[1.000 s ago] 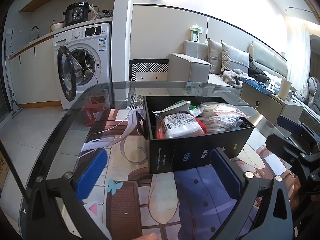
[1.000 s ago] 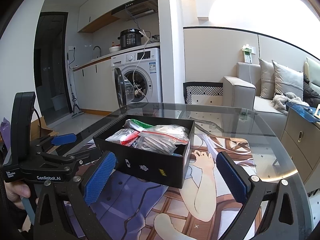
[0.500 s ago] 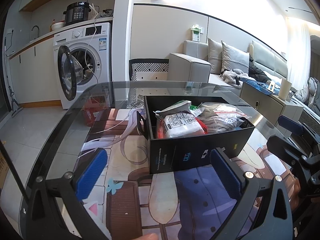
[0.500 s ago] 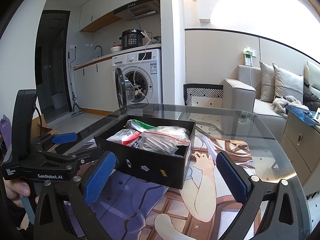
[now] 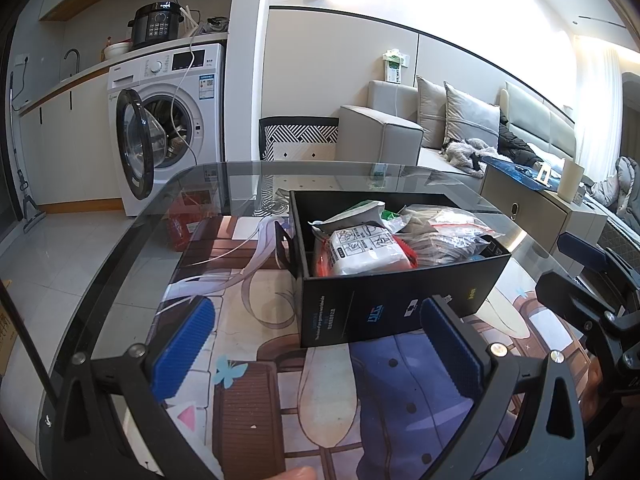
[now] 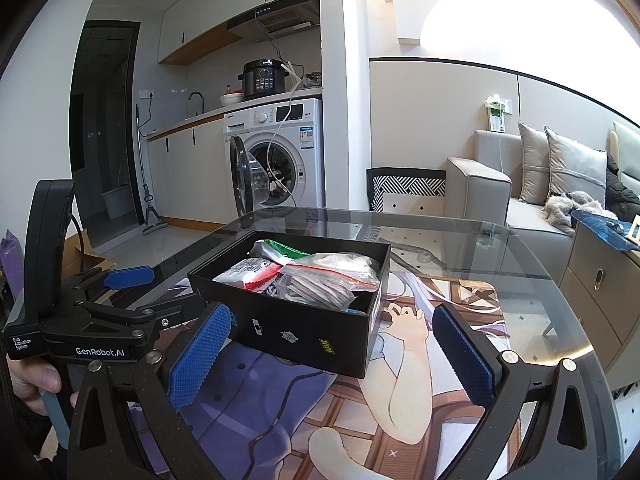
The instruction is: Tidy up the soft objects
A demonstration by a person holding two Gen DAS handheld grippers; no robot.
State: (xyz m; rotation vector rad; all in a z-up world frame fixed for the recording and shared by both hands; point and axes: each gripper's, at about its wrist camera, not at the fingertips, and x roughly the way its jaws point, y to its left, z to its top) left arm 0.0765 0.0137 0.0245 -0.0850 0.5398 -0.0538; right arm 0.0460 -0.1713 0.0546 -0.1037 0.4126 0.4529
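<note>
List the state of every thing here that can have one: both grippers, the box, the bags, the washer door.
Left gripper: open, empty.
Right gripper: open, empty.
Black box: lidless, filled with bags.
Clear zip bag: sealed, lying on top.
Washing machine door: swung open.

Holding left gripper (image 5: 316, 344) level, jaws spread wide, gripping nothing. Holding right gripper (image 6: 332, 354) level alongside, jaws equally wide, nothing between blue pads (image 6: 200, 356). Bare fingers (image 6: 38, 378) wrapping left gripper's handle.
</note>
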